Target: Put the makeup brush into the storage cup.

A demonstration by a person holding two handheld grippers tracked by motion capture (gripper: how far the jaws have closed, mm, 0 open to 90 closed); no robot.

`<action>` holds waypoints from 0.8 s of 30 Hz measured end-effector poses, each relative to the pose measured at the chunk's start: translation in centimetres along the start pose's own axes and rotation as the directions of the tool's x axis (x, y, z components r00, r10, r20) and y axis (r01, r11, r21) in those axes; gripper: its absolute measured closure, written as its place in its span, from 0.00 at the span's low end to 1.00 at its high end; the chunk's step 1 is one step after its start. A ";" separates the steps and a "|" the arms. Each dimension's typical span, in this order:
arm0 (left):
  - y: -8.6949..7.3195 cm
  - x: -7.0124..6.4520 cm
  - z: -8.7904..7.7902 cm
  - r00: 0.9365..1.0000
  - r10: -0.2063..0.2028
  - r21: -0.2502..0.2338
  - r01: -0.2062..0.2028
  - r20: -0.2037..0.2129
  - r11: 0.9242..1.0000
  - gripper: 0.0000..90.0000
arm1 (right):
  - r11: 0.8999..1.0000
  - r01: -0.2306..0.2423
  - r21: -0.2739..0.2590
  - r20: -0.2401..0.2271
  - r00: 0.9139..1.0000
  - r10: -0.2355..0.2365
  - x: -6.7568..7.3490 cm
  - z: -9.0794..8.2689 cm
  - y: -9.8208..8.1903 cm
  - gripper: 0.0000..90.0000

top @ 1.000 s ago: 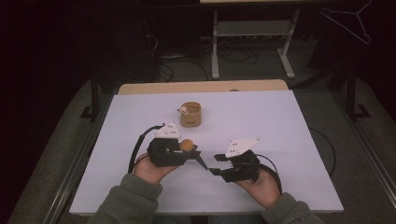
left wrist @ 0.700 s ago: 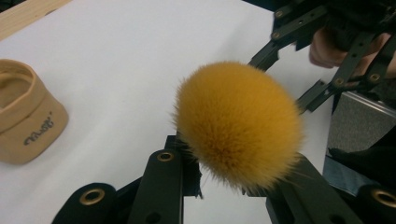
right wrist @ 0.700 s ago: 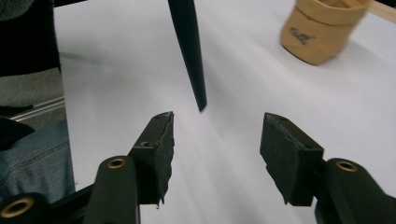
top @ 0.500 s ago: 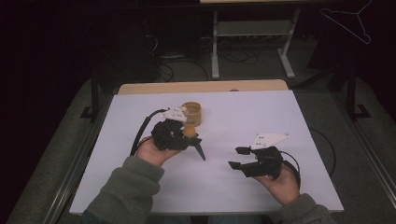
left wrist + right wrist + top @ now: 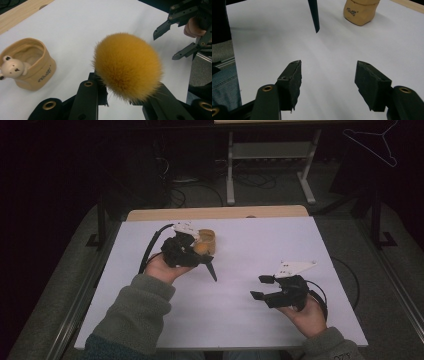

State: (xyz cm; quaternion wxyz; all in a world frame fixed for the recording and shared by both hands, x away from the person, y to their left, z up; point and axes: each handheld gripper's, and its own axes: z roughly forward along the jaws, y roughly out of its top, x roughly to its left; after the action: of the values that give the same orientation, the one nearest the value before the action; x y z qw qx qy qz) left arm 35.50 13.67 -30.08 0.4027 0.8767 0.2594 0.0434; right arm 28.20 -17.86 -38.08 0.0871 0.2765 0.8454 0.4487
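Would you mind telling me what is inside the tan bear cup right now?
The cup looks empty: the left gripper view shows its bare inner wall and part of the bottom. The bear figure on the rim and the near wall cover the rest. The brush is outside, in the left gripper.

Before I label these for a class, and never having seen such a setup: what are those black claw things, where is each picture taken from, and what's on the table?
The black claws are hand-held grippers, one in each of a person's hands, each with two jaws. The high view looks down from above the person's side of the white table. The other two pictures come from small cameras riding on each gripper, looking along its own jaws.

The left gripper is shut on a makeup brush with a fluffy orange head and a dark pointed handle. Close by stands a tan cup with a little bear figure on its rim. The right gripper is open with nothing between its jaws, hanging over bare table, off to the person's right.
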 end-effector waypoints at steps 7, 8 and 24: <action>1.0 1.7 -0.3 1.000 0.003 0.001 -0.003 0.006 1.000 0.81 | 1.000 -0.009 -0.005 0.006 1.000 0.009 -0.4 -0.1 -0.1 0.39; 1.2 1.9 -0.3 1.000 0.005 -0.001 -0.005 0.006 1.000 0.81 | 1.000 -0.016 -0.003 0.006 1.000 0.016 -0.5 -0.1 -0.1 0.39; 4.5 5.6 -0.6 0.999 0.009 0.024 -0.008 -0.034 1.000 0.81 | 1.000 -0.030 -0.003 0.011 0.999 0.030 -0.9 0.2 -0.1 0.36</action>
State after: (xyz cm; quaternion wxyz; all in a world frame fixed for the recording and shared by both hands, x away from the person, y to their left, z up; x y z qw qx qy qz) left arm 42.08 14.42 -27.12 0.3876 0.8817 0.2630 0.0569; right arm 28.98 -18.27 -38.34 0.0855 0.2916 0.8400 0.4495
